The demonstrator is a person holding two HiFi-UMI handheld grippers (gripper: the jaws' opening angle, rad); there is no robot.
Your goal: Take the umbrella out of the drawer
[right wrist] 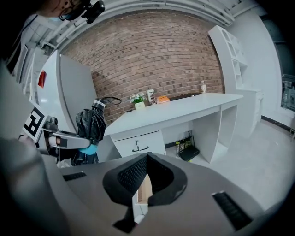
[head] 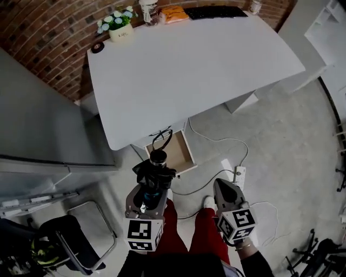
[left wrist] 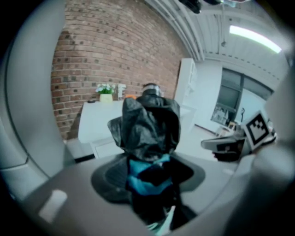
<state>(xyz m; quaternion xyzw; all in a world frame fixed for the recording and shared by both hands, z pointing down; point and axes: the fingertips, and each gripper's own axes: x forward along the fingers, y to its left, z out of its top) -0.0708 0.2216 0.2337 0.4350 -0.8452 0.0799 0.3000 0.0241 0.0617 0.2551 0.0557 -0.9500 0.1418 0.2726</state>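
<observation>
A folded black umbrella point(head: 155, 174) with a blue band stands upright between the jaws of my left gripper point(head: 154, 186), which is shut on it. The left gripper view shows its crumpled black fabric point(left wrist: 148, 124) close up, rising from the left gripper point(left wrist: 150, 177). It hangs in the air in front of the open wooden drawer point(head: 186, 157) under the white desk point(head: 205, 59). My right gripper point(head: 223, 186) is level with it on the right, shut and holding nothing. From the right gripper point(right wrist: 145, 159), the umbrella point(right wrist: 90, 124) appears at the left.
A flower pot point(head: 120, 30), an orange packet point(head: 174, 13) and a keyboard point(head: 215, 12) sit along the desk's far edge by the brick wall. A power strip point(head: 238, 176) with cables lies on the floor. A chair point(head: 75, 243) stands at lower left.
</observation>
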